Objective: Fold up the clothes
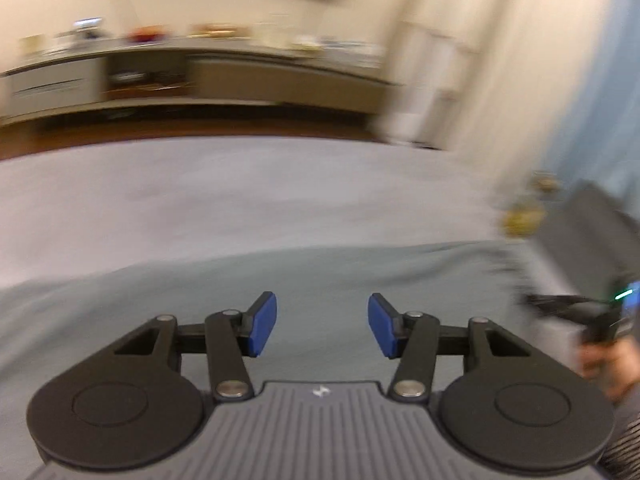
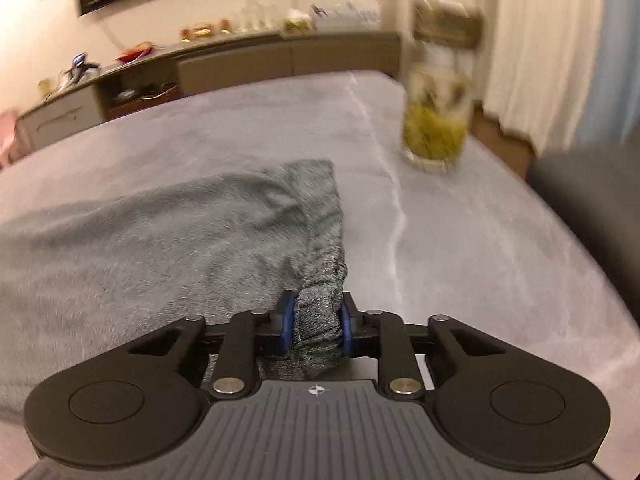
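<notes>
The left gripper [image 1: 322,326] hovers over the grey garment [image 1: 280,280] with its blue pads [image 1: 264,324] spread wide apart and nothing between them. The garment [image 2: 160,240] lies spread across the left part of the grey marbled desk [image 2: 480,240], one end reaching back toward the cameras. The right gripper [image 2: 316,326] is clamped on a bunched, ribbed edge of that garment. Farther right on the desk stands a glass jar [image 2: 436,120] of yellow-green contents, well apart from the cloth. In the left wrist view, a hand [image 1: 612,364] shows at the right edge.
</notes>
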### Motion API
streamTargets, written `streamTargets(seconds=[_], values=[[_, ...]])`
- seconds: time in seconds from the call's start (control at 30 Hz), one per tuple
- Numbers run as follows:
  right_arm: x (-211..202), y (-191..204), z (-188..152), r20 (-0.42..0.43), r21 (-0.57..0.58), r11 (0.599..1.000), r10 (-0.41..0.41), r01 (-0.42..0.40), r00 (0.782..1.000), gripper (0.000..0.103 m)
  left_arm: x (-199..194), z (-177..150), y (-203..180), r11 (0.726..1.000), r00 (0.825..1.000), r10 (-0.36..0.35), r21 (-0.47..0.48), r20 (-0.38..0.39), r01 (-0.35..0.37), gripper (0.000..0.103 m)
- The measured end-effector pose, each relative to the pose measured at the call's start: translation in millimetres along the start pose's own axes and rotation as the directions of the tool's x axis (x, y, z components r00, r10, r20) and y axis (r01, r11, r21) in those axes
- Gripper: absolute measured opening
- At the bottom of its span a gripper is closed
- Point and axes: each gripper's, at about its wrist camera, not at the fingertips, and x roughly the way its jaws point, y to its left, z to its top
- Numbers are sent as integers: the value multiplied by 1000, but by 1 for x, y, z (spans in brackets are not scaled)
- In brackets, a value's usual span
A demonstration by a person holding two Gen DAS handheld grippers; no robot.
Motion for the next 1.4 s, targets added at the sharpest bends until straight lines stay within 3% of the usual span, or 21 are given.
streamTargets(seconds=[0.07, 0.13, 0.2, 0.37, 0.47, 0.5, 0.6, 0.67, 0.7, 0.8, 0.9, 0.93, 1.03, 1.07, 1.17, 1.2, 1.33, 1.37, 1.4], values=[[-17, 13, -1, 66, -83, 997, -5, 11, 998, 19, 33, 17, -53, 995, 997, -76, 59, -20, 77, 62], [-26, 32, -7, 121, -188, 981, -34, 57, 992, 19, 70, 30, -107, 982, 990, -130, 129, -59, 136, 79], [-31, 52, -14, 161, -293, 952, -42, 88, 986, 19, 107, 43, -160, 961, 978, -180, 196, -101, 197, 78], [-29, 77, -24, 189, -428, 898, -26, 106, 982, 19, 192, 42, -246, 929, 964, -140, 306, -228, 207, 78], [-25, 77, -26, 183, -455, 885, -13, 96, 983, 19, 237, 33, -281, 889, 957, -36, 428, -288, 162, 78], [-23, 75, -25, 173, -445, 891, -7, 85, 985, 19, 247, 30, -285, 874, 958, 15, 469, -287, 127, 74], [-17, 56, -24, 129, -382, 921, -26, 74, 991, 29, 272, 34, -282, 893, 957, 72, 446, -282, 64, 71], [-16, 29, -20, 92, -263, 964, -13, 37, 996, 64, 276, 43, -274, 923, 960, 41, 378, -276, 70, 72], [-16, 12, -17, 79, -180, 984, 2, 13, 997, 70, 280, 45, -272, 930, 960, 42, 362, -276, 63, 73], [-8, -36, -14, 13, 67, 995, 69, -69, 998, 74, 293, 48, -265, 945, 957, 47, 324, -285, 50, 73], [0, -49, -16, 8, 144, 980, 134, -134, 991, 75, 298, 43, -261, 950, 955, 61, 310, -291, 34, 74], [-1, -44, -16, 16, 121, 983, 133, -134, 991, 74, 298, 42, -260, 953, 955, 65, 302, -291, 28, 74], [-4, -29, -17, 39, 47, 990, 129, -131, 991, 35, 290, 43, -260, 960, 956, 54, 279, -287, 30, 74], [-5, -24, -18, 47, 22, 991, 128, -129, 991, 29, 285, 44, -260, 962, 957, 47, 272, -285, 34, 74], [-7, -9, -19, 70, -52, 991, 126, -122, 990, 27, 264, 49, -266, 956, 959, -29, 274, -281, 109, 76], [-12, 4, -23, 105, -124, 989, 93, -80, 990, 27, 258, 49, -270, 945, 957, -48, 296, -287, 136, 78], [-30, 48, -37, 237, -346, 937, 27, 59, 971, 27, 259, 35, -281, 893, 942, 7, 427, -335, 145, 79], [-34, 59, -41, 269, -392, 916, 22, 88, 963, 27, 260, 30, -282, 881, 945, 35, 456, -326, 125, 74], [-37, 68, -45, 287, -429, 897, 23, 107, 958, 27, 261, 25, -282, 869, 947, 62, 484, -316, 105, 49]])
